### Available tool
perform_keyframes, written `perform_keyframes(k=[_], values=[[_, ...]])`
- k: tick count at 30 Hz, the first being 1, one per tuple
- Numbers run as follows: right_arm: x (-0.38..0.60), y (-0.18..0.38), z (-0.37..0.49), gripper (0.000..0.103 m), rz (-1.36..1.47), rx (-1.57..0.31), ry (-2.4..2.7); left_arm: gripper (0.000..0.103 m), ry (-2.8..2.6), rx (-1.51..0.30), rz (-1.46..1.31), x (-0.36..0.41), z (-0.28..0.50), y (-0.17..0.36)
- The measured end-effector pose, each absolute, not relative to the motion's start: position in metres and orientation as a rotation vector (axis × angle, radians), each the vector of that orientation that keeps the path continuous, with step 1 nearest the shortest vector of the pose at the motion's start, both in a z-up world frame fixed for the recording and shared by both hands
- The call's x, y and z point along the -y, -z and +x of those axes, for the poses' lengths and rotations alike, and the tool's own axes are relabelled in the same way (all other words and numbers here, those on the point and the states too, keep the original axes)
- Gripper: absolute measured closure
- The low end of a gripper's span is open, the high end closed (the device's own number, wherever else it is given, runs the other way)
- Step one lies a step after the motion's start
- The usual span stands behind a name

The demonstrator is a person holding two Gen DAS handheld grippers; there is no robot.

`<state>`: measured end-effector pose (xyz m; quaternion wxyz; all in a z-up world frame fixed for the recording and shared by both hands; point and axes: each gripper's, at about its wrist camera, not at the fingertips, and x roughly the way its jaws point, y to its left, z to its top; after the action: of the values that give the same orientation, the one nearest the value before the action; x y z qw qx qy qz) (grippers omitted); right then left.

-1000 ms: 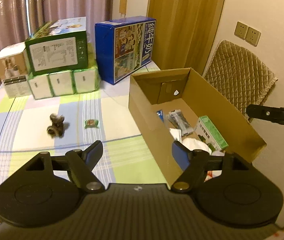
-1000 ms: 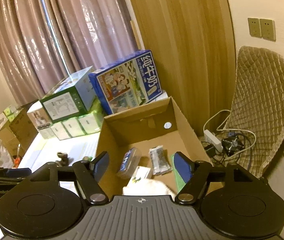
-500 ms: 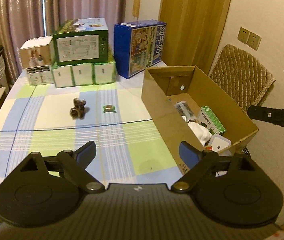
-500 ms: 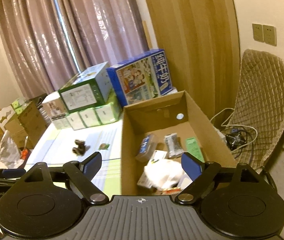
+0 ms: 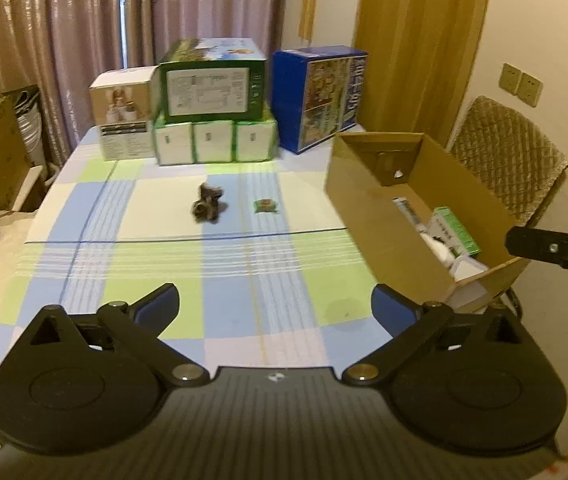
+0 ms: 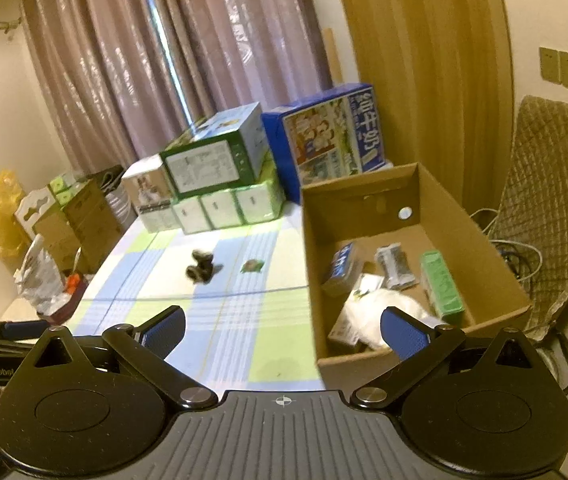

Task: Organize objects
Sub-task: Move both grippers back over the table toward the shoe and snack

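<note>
Cardboard box point(image 6: 480, 248) near blue carton point(image 6: 336, 140) printed "纯牛奶".

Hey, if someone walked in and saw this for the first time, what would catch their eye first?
Probably the open cardboard box at the table's right edge, holding a jumble of small packages. Next, the stack of green, white and blue cartons against the curtain at the far end. On the checked tablecloth between them lie just two loose things: a small dark object and a little green packet.
</note>
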<state>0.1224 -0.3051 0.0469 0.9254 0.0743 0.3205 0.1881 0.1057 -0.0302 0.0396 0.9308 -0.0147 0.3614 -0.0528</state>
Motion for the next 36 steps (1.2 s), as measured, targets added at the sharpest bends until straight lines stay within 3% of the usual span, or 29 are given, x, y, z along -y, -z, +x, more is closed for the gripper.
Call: perform_keyframes(k=[36], values=[[0.188, -0.006, 0.159, 0.002, 0.049, -0.695, -0.543, 0.002, -0.017, -0.789, -0.033, -0.063, 0.162, 0.009]])
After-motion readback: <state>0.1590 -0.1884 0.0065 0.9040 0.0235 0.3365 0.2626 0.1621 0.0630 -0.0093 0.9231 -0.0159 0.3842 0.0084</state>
